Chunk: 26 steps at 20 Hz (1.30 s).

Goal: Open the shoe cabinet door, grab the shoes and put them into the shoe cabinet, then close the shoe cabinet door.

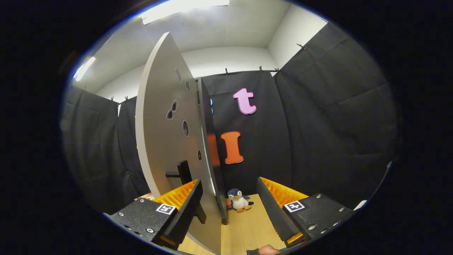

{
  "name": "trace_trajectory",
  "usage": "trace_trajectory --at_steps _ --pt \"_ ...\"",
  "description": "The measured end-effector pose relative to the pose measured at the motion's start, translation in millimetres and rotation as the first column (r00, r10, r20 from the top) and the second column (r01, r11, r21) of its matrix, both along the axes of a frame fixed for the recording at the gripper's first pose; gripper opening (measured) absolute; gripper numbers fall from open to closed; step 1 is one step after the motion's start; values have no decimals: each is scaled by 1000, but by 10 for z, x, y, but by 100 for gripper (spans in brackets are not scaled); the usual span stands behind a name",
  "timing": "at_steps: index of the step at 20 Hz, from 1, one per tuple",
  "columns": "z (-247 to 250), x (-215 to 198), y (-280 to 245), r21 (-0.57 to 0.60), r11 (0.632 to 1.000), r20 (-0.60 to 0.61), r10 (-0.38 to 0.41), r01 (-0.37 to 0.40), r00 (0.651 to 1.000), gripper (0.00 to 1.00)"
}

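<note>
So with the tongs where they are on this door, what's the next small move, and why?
Probably swing the cabinet door a little wider. The tongs are open, with the door's edge between the two fingers and its dark handle by the left finger, yet the door stands only partly open. The toy penguin sits on the floor beyond.

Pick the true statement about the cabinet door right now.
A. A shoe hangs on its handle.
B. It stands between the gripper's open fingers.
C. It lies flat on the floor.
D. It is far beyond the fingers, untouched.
B: the gripper is open, and the cabinet door stands edge-on between its fingers, the dark handle just ahead of the left finger.
</note>
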State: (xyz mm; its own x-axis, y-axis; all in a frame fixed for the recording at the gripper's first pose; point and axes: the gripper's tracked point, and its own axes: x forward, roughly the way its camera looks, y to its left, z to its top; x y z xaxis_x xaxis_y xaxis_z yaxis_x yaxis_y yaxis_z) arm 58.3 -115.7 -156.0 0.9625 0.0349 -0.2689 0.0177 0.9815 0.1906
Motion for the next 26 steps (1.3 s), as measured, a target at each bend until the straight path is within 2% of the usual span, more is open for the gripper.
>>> trace_trajectory --at_steps 5,6,9,11,14,19,23,26 --pt "138 22 163 13 1000 38 15 -15 999 87" --pt "162 25 230 17 999 45 27 -28 999 80" --pt "201 16 534 54 995 48 84 -86 995 68" --pt "209 9 828 92 984 54 146 -150 988 66" --pt "196 69 1201 118 968 32 221 -223 975 66" --pt "229 167 1677 102 944 36 312 -314 949 72" --pt "128 208 2274 154 892 27 425 -424 905 72" --pt "109 368 2696 172 862 39 477 -476 878 85"
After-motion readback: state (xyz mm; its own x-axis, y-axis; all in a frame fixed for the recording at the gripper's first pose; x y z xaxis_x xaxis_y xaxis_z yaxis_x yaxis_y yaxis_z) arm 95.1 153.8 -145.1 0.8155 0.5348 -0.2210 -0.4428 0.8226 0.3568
